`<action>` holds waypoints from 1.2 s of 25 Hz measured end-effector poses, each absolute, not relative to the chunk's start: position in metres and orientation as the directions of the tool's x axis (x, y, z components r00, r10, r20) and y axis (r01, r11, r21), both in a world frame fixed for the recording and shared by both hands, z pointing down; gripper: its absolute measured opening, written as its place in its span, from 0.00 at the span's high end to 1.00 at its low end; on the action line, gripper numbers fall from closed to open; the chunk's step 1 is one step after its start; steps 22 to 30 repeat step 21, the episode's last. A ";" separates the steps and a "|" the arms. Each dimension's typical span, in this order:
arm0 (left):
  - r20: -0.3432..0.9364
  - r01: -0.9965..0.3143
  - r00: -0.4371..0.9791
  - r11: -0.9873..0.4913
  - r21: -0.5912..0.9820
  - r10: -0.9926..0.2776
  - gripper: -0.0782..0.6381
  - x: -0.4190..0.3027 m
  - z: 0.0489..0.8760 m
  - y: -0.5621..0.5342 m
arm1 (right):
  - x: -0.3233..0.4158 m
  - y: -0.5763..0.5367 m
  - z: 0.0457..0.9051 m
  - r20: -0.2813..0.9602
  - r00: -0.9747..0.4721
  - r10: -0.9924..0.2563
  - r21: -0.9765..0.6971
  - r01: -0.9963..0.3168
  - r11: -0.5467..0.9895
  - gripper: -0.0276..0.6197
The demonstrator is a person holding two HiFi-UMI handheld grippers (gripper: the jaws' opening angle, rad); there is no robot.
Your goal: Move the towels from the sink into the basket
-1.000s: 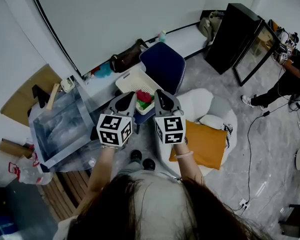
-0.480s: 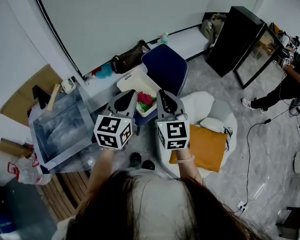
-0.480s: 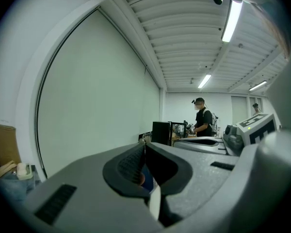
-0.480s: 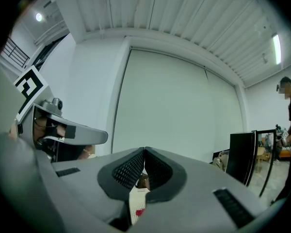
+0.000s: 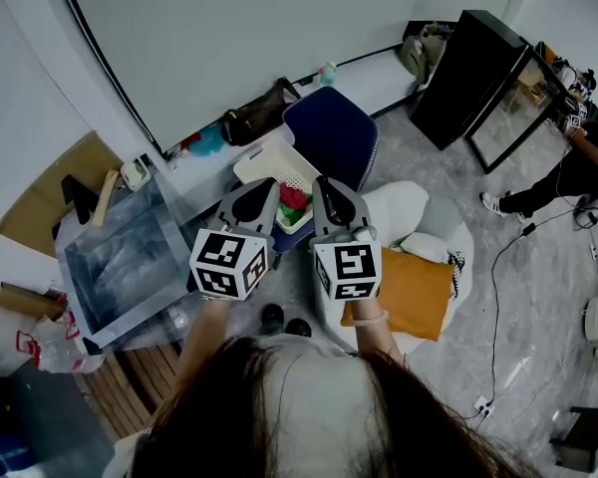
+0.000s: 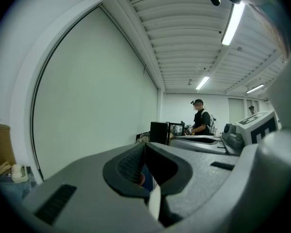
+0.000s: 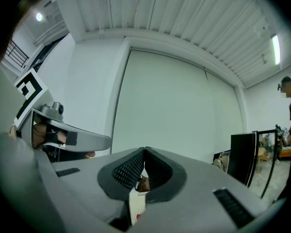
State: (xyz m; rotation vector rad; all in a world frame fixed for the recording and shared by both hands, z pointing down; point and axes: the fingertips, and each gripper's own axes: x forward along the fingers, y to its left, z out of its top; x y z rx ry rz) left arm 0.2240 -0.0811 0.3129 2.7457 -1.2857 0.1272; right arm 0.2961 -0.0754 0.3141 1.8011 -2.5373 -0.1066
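Left hand-held gripper (image 5: 269, 182) and right hand-held gripper (image 5: 320, 180) are held side by side, close together but apart, both aimed away from the person at the far wall. In the left gripper view the grey moulded jaws of the left hand-held gripper (image 6: 145, 144) are seen closed tip to tip, with nothing between the dark cross-hatched pads. The right hand-held gripper (image 7: 144, 149) is shut and empty in the same way.

Towels (image 5: 291, 199) are noted as crumpled soft cloth, one red and one green, bunched with no clear long axis. They lie in the basket (image 5: 262, 161), a white perforated plastic box with rounded corners, set at the near left of a dark blue padded chair (image 5: 329, 135). Much of the basket is hidden behind the jaws.

Sink (image 5: 120, 257), a shiny rectangular basin under clear film, stands to the left, its long side running from near left to far right.
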 end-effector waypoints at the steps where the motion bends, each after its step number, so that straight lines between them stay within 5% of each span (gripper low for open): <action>1: 0.123 -0.766 0.642 -0.639 0.062 -0.757 0.88 0.223 0.314 -0.083 | 0.295 -0.077 0.314 -0.016 -0.329 -0.944 0.070 -0.942 0.327 0.92; 30: 0.128 -0.724 0.690 -0.682 0.107 -0.712 0.88 0.197 0.324 -0.116 | 0.259 -0.108 0.318 -0.002 -0.303 -0.953 0.084 -0.950 0.302 0.92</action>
